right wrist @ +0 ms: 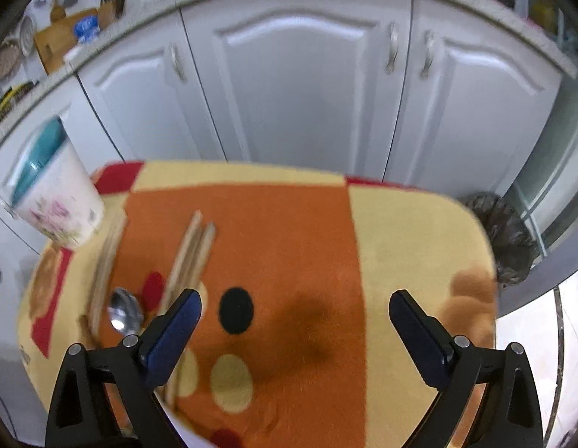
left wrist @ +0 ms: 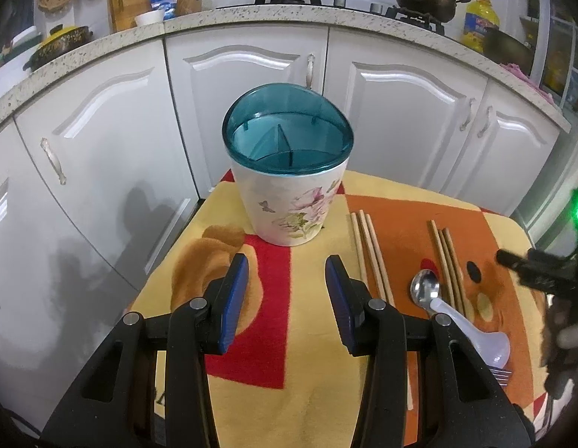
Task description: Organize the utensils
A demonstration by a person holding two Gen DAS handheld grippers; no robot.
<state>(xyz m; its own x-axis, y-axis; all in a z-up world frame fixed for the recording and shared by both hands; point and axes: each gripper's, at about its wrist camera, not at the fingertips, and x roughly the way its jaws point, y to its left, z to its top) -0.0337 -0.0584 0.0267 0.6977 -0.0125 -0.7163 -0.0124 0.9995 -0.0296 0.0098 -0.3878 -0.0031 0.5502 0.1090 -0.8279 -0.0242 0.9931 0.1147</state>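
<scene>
Holder, white with a flower print and a teal divided insert, stands upright at the centre of the left wrist view, straight ahead of the left gripper, whose fingers are spread with nothing between them. Right of it on the blanket-covered surface lie two bundles of chopsticks: the near bundle just right of the holder, the far bundle further right. Both have their long axes running away from the camera, roughly parallel to the fingers. A metal spoon sits between them, bowl up-frame, with a white plastic spoon and a fork's tines at lower right. The right gripper is also spread and empty; in its blurred view the utensils lie at lower left, beside its left finger. I judge the right hand nearer the utensils and the left nearer the holder.
</scene>
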